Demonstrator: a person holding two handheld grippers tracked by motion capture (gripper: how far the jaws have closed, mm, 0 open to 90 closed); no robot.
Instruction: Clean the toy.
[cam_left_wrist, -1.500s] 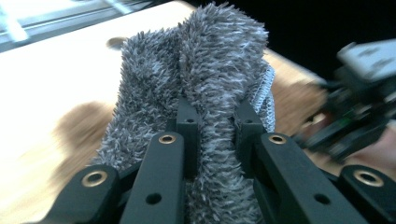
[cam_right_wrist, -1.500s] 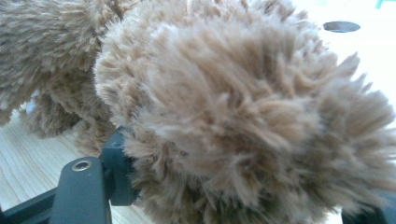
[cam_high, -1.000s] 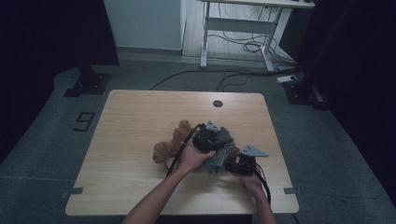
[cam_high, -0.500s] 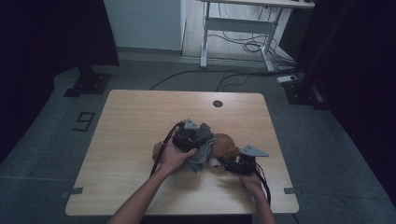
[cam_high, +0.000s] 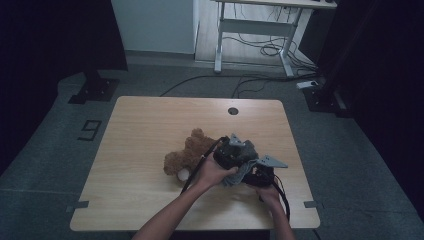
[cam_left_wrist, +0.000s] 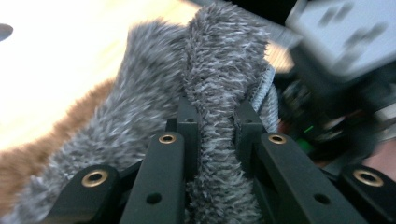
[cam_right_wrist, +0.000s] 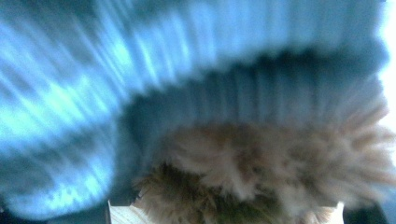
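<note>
The left gripper (cam_left_wrist: 217, 123) is clamped on the grey fuzzy cloth (cam_left_wrist: 219, 70), beside the brown teddy bear (cam_high: 189, 155) near the table's (cam_high: 140, 125) middle. The right gripper (cam_high: 260, 175) is close against the cloth, and I cannot tell its jaws; the table's left half and far edge are free.

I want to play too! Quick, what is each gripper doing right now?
Left gripper: closed, pinching a fold of the fuzzy grey cloth.
Right gripper: pressed up against the cloth and the brown teddy bear; open or closed cannot be told.
</note>
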